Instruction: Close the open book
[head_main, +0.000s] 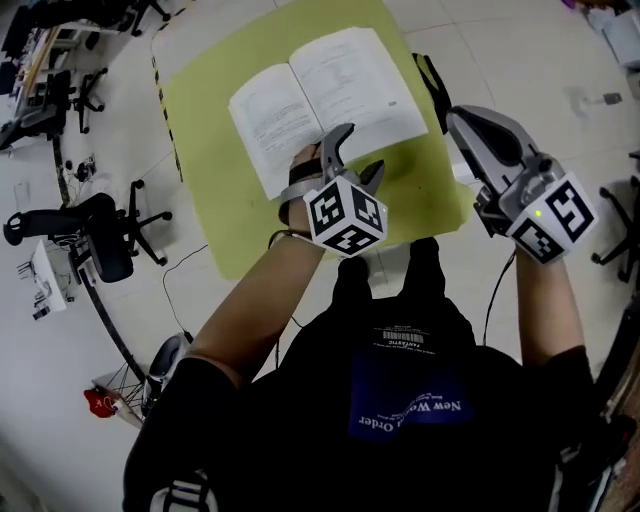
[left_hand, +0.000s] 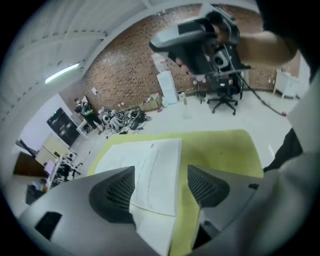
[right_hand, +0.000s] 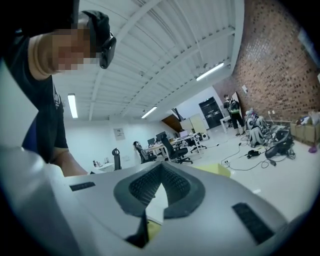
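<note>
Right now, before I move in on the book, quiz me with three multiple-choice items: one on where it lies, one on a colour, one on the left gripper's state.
1. The open book lies: A on the floor; B on the table; C on a chair.
2. The table top is: A yellow-green; B black; C red.
3. The left gripper has its jaws: A shut on the book; B shut and empty; C apart.
Key: B, its pages lie face up on the table top; A, the head view shows it yellow-green; C, the pads stand apart with a page showing between them.
</note>
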